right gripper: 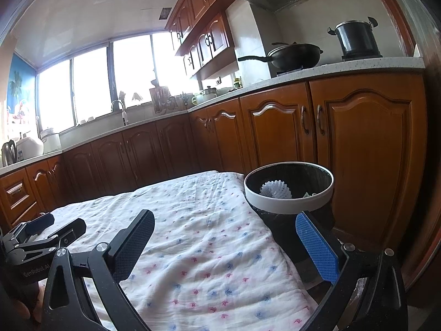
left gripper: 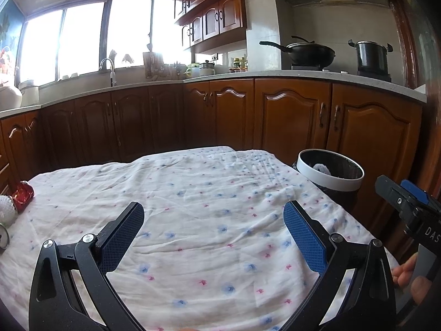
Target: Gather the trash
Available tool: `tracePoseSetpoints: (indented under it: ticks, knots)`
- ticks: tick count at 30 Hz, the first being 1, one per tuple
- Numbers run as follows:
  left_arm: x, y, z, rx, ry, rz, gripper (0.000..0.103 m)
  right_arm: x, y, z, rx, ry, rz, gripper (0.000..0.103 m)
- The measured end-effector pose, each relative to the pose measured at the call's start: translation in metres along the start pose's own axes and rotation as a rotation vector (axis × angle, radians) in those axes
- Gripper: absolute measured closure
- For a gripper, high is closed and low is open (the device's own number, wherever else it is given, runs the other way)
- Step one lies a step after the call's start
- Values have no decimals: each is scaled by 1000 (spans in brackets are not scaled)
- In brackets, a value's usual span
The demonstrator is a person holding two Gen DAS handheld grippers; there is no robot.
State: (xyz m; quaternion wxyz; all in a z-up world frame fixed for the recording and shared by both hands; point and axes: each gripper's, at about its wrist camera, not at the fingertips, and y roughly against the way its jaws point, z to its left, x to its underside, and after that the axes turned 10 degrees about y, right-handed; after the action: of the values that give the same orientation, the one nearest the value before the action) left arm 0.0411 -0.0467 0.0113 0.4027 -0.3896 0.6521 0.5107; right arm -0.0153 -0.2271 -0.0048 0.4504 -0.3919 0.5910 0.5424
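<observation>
Over the flowered cloth (left gripper: 209,193), each hand-held gripper (left (left gripper: 213,237), right (right gripper: 224,244)) gapes wide, holding nothing.

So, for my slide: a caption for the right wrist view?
Open right gripper above floral cloth, white spiky ball inside white-rimmed black bin.

Right tool (right gripper: 223,237) agape; spiky ball (right gripper: 275,189) in bin (right gripper: 286,205).

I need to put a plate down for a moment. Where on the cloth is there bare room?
The middle of the floral cloth is bare, from the left gripper to the far edge and right to the trash bin. The left edge is crowded: a red wrapper beside a white spiky ball.
</observation>
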Motion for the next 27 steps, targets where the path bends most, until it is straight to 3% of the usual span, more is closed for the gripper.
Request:
tracePoseSetpoints:
  ticks: [27]
  knots:
    - [1,-3,3,16,-11,7,0,2,0,2,0,-8,-1,0]
